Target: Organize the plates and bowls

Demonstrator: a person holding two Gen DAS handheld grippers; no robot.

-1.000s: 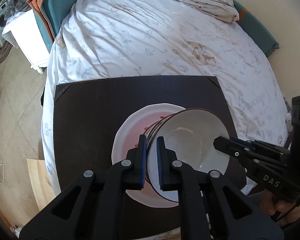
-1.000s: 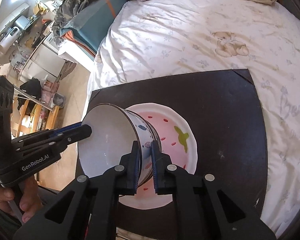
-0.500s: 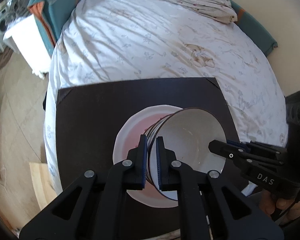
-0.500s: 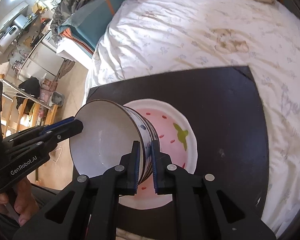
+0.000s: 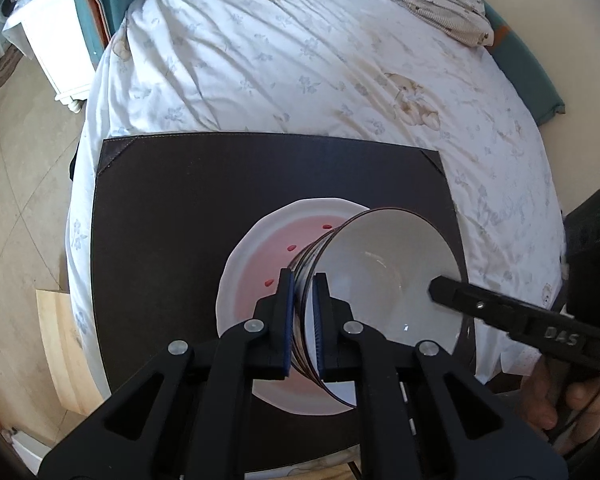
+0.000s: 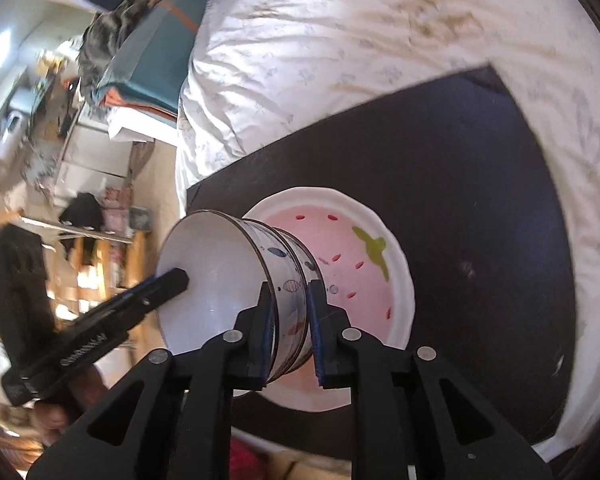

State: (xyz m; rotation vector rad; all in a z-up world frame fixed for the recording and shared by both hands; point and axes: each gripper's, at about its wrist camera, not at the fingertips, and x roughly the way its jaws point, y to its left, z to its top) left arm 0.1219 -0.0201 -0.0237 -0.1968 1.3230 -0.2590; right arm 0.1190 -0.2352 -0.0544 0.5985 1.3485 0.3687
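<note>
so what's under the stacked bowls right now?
The pink plate with red flecks and a green motif, lying on the dark mat. The bowls cover its near part, so whether they touch it can't be seen.

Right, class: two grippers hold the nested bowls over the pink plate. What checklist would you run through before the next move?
1. Left gripper shut on rim of nested bowls: ok.
2. Right gripper free of the bowls: not ok; jaws opening, wall between them.
3. Bowls over the plate: ok.
4. Bowls level: not ok, tilted.
5. Bowls resting on the plate: cannot tell.
6. Plate fully on the dark mat: ok.
</note>
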